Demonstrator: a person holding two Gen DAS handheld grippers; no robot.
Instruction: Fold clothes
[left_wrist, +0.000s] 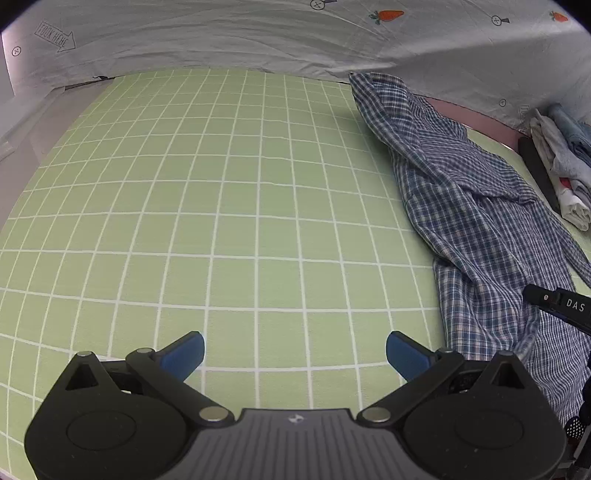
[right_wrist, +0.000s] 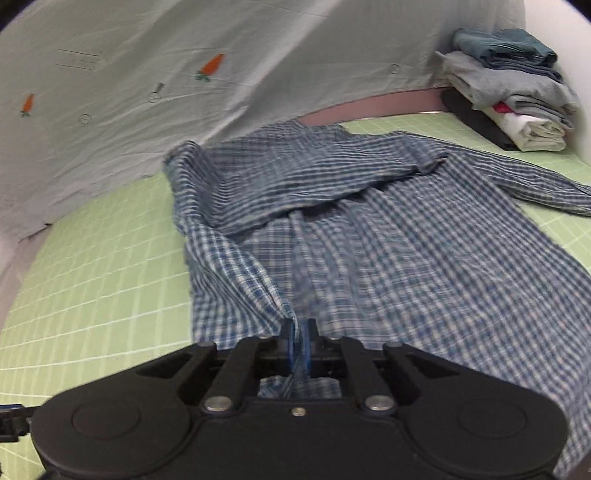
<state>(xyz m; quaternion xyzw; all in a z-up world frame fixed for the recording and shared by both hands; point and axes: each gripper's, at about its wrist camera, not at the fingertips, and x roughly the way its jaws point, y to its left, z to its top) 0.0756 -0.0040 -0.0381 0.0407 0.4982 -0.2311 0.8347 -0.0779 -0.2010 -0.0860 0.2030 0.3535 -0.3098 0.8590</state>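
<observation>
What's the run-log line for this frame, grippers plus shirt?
left gripper: open, over bare green grid mat | right gripper: shut on plaid shirt hem | shirt: spread, unfolded | folded stack: far corner

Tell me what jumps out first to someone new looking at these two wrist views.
The blue plaid shirt, rumpled on the green grid mat, with the right gripper pinching its near hem. The left gripper hangs open over bare mat beside it. A stack of folded clothes sits in the far right corner.
</observation>
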